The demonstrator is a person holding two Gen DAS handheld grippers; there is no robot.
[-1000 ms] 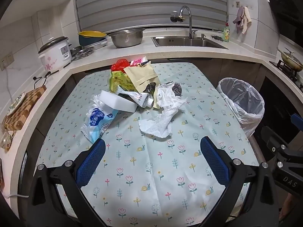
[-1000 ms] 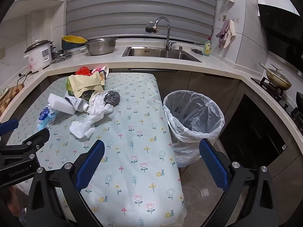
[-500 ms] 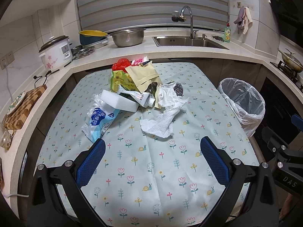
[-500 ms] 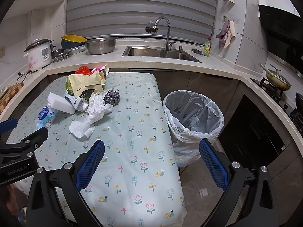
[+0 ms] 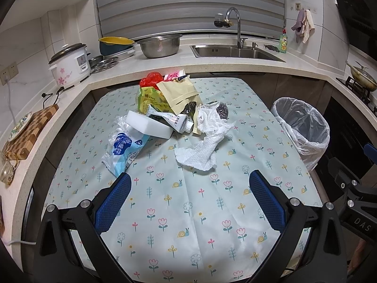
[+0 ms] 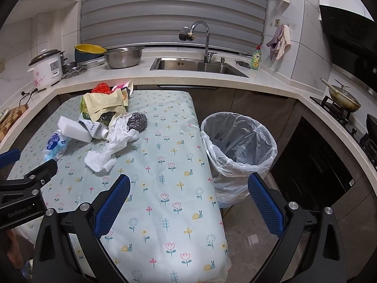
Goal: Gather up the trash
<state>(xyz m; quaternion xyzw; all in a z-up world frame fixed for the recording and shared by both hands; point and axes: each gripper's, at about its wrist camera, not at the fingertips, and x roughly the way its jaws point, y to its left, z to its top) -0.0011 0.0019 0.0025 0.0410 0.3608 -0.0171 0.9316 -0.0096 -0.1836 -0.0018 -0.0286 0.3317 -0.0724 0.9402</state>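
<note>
- The left gripper hangs above the near half of the table, jaws spread wide and holding nothing.
- The right gripper hangs over the table's right edge, near the front, jaws likewise wide apart and empty; its left finger is over the cloth, its right one over the floor beside the bin.
- The trash sits in one heap on the far half of the table, towards the far edge and left of centre.
- Nearest in the heap is a crumpled paper towel, lying flat on the cloth.
- To its left lies a blue-and-white wrapper, with a white block resting on its far end.
- A tube leans against the block; a steel scrubber sits at the heap's right side, touching the towel.
- Behind these are a tan pouch, a yellow-green packet and a red bag, close to the far edge.
- The bin, lined with a clear bag, stands on the floor just beside the table's right edge.
</note>
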